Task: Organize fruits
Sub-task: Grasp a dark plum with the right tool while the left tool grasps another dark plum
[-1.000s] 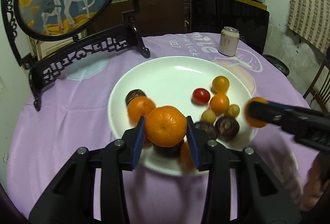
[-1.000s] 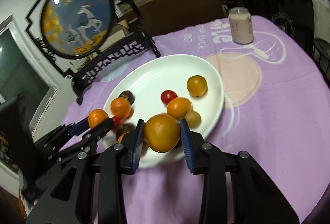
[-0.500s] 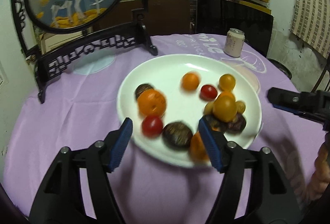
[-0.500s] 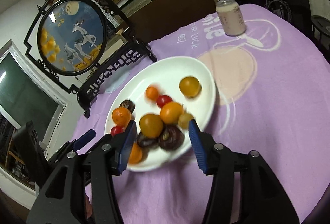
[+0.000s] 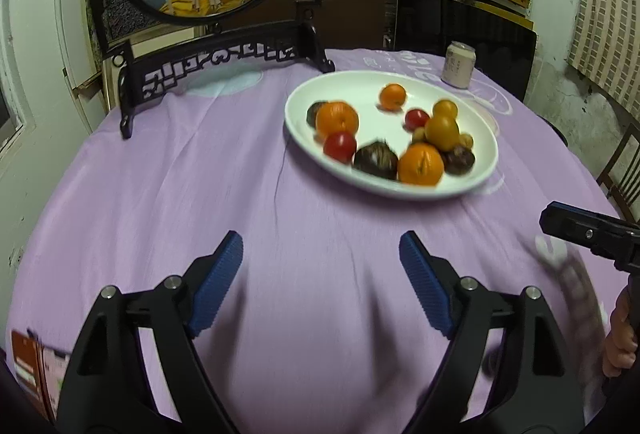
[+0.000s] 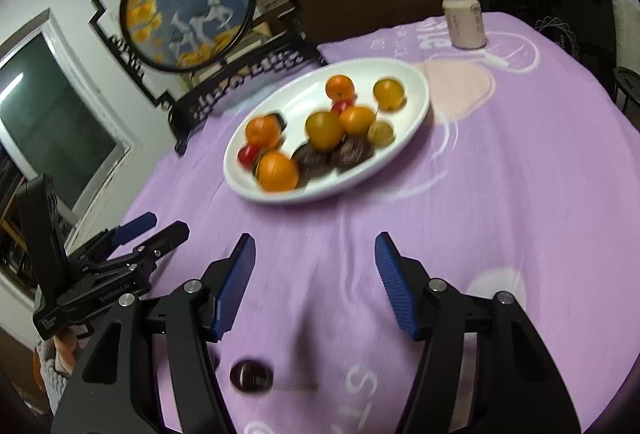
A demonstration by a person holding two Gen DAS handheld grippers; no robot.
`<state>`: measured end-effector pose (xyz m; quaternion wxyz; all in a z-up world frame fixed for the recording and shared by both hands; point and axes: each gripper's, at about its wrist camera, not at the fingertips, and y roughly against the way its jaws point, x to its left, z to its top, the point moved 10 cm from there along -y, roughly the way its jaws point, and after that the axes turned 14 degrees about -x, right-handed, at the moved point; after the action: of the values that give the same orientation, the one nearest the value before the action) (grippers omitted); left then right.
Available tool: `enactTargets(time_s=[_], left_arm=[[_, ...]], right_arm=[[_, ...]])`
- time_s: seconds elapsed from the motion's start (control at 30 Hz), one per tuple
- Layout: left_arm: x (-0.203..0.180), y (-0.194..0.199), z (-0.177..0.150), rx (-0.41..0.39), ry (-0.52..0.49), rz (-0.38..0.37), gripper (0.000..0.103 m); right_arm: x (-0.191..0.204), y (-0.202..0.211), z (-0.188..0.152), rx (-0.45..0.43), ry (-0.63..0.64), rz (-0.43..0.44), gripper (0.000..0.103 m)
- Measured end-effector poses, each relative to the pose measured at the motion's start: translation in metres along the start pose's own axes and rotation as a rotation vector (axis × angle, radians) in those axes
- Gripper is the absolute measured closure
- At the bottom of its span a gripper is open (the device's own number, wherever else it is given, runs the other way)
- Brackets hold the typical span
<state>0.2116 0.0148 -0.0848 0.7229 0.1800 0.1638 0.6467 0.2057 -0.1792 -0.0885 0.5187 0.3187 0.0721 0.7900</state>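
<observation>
Right wrist view: "GenRobot.AI" marks left gripper [image 6: 154, 228]; both grippers' fingers spread, empty.

White plate [image 5: 476, 190], lilac tablecloth [image 5: 200, 194], blue-padded tools.

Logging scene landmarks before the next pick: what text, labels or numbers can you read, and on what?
"GenRobot.AI": printed on the left gripper body, right wrist view.
Large white letters near the bottom of the purple tablecloth: cut off, unreadable.
White lettering near the can: blurred, unreadable.
Can label: too small.
</observation>
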Motion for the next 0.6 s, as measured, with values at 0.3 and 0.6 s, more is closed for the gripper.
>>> enactTargets(time_s=[0.3,0.6], left_arm=[[0.008,0.028,-0.016,-0.017,-0.018,0.025,0.011],[0.019,0.024,-0.019,0.012,0.02,0.051,0.009]], right_arm=[[0.031,0.012,-0.042,0.074,0.128,0.055,0.04],[0.051,0.012,-0.068,0.115,0.264,0.068,0.041]])
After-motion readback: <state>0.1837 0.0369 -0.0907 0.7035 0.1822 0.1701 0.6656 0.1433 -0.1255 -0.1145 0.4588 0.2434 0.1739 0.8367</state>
